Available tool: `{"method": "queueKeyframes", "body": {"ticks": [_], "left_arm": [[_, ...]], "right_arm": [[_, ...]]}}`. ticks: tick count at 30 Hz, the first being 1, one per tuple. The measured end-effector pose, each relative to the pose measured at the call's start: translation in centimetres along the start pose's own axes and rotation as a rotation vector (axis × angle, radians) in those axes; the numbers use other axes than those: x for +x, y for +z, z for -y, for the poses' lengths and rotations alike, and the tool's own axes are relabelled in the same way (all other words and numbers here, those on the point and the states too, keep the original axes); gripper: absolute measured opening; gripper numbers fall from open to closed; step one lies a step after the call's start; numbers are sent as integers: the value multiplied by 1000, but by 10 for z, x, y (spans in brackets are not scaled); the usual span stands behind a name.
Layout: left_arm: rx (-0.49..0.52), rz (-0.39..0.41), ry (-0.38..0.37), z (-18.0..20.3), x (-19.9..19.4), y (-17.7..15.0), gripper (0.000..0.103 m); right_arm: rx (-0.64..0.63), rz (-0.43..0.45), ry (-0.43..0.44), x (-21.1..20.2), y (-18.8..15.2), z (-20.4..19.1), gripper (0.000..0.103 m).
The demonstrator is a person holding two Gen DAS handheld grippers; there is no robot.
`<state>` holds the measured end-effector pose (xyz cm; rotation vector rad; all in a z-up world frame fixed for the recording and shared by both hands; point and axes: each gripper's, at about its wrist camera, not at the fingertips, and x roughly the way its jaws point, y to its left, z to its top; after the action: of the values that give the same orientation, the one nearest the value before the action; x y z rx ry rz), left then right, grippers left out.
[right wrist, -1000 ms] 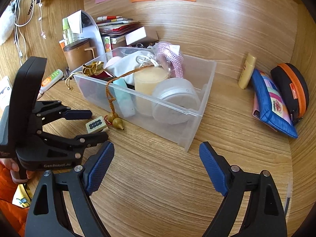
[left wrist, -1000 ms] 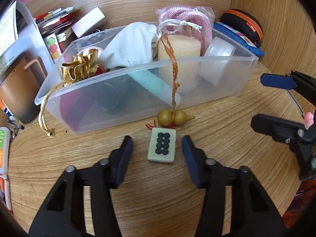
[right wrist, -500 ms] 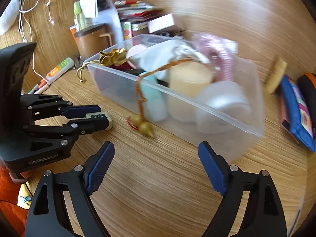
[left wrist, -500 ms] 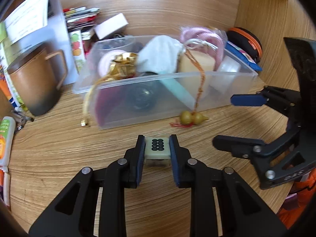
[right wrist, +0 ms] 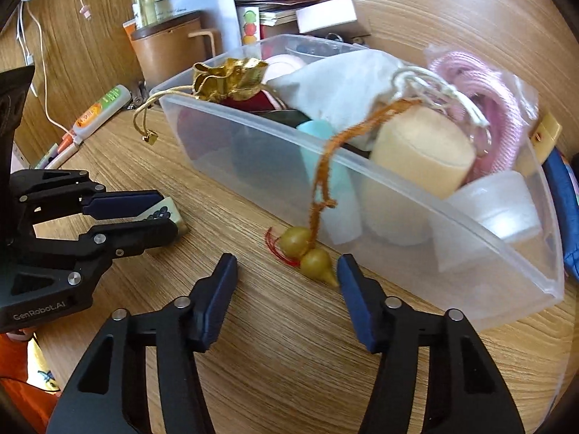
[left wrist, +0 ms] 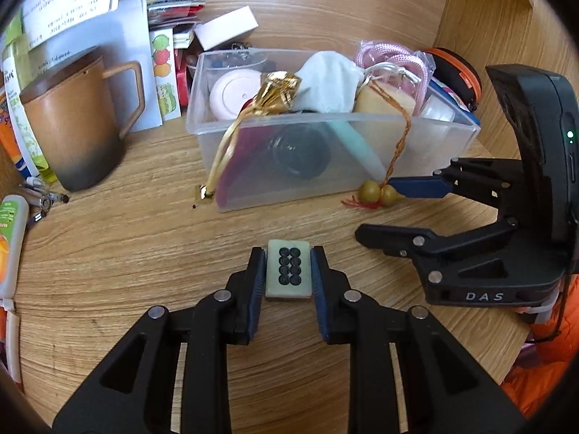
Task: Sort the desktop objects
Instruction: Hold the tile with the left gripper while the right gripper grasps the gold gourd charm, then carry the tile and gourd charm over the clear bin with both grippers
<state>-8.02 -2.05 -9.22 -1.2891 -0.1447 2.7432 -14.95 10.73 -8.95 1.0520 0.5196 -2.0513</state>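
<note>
My left gripper (left wrist: 287,271) is shut on a pale green mahjong tile (left wrist: 288,269) with black dots, held just above the wooden desk; the tile also shows in the right wrist view (right wrist: 164,213). My right gripper (right wrist: 287,275) is open, its fingers on either side of a small gold gourd charm (right wrist: 307,253) that lies on the desk. The charm's orange cord runs up into the clear plastic bin (right wrist: 470,253). In the left wrist view the charm (left wrist: 378,193) lies beside the bin (left wrist: 452,130), with the right gripper (left wrist: 398,209) around it.
The bin holds a white pouch (left wrist: 329,83), gold pouch (left wrist: 278,88), cream cylinder (right wrist: 423,152), pink cord (right wrist: 481,101) and other items. A brown mug (left wrist: 72,126), papers and pens stand at the left. Blue and orange pouches (left wrist: 459,72) lie behind the bin.
My left gripper closed on the mahjong tile and pulled back from the bin. My right gripper moved in and narrowed around the gourd charm.
</note>
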Motion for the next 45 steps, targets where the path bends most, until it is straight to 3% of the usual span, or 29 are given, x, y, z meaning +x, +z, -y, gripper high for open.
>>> {"method": "queueKeyframes", "body": {"ticks": [4, 8, 10, 14, 23, 29, 33, 38, 45], "left_arm": [[-7, -9, -6, -3, 0, -2, 28], [-7, -10, 20, -4, -1, -3, 55], [-12, -9, 18, -6, -2, -3, 55], [-19, -8, 19, -8, -4, -5, 55], [0, -12, 55, -7, -5, -5, 40], [60, -21, 135, 4, 0, -3, 24], [78, -20, 162, 8, 2, -2, 24], [51, -21, 128, 13, 2, -2, 24], [17, 59, 78, 26, -20, 13, 24]], "right_arm": [[-13, 4, 5, 3, 4, -6, 46], [-22, 13, 19, 5, 7, -10, 30], [-30, 19, 16, 6, 8, -11, 23], [-36, 27, 17, 7, 10, -14, 15], [-21, 48, 71, -2, 6, -12, 15], [10, 93, 107, -22, 1, 3, 15], [34, 125, 114, -37, -4, 14, 15], [71, 164, 116, -58, -9, 30, 15], [89, 216, 109, -84, -13, 45, 15]]}}
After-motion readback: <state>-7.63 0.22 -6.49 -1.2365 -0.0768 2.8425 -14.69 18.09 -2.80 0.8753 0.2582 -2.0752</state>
